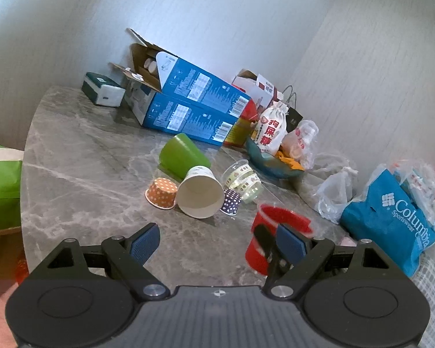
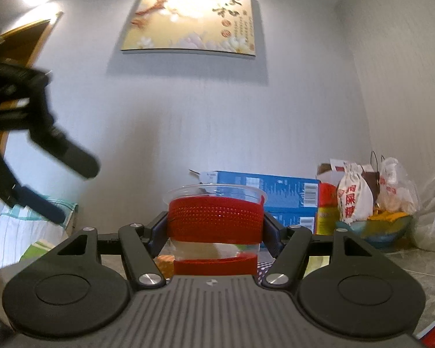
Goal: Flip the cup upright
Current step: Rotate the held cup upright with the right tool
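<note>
Right gripper [image 2: 214, 226] clamps the red-sleeved cup [image 2: 214, 217] upright (left gripper [image 1: 214, 242] gapes empty), so only setting it on the table [image 1: 81, 156] seems left.

The setting was a home interior. A grey marble-pattern table [image 1: 72, 156] stood ahead of the left gripper [image 1: 214, 242], cluttered with blue cartons [image 1: 188, 107], snack bags [image 1: 271, 132] and a shopping bag [image 1: 391, 217]. A framed floral calligraphy picture [image 2: 188, 20] hung on the papered wall above the right gripper [image 2: 214, 229].
</note>
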### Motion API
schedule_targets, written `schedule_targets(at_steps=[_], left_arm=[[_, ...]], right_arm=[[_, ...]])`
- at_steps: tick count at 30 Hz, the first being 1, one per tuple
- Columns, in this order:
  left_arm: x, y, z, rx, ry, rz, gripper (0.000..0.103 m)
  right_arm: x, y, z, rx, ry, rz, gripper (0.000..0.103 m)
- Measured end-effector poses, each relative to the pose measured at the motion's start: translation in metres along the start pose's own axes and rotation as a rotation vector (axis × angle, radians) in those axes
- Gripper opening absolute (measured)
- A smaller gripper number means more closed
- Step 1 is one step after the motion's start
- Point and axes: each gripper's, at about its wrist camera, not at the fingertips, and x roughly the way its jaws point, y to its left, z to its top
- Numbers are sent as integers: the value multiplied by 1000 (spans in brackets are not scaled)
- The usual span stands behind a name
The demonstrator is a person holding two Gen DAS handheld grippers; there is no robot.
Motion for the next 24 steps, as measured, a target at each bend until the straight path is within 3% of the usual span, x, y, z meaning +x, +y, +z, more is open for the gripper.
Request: schedule_targets(at_steps=[9, 24], left_arm=[[-3, -3, -7, 20, -10, 16, 90], [2, -6, -11, 17, 2, 26, 90]], right_arm=[[-14, 3, -27, 53, -30, 4, 66], [-12, 6, -40, 61, -62, -17, 70]])
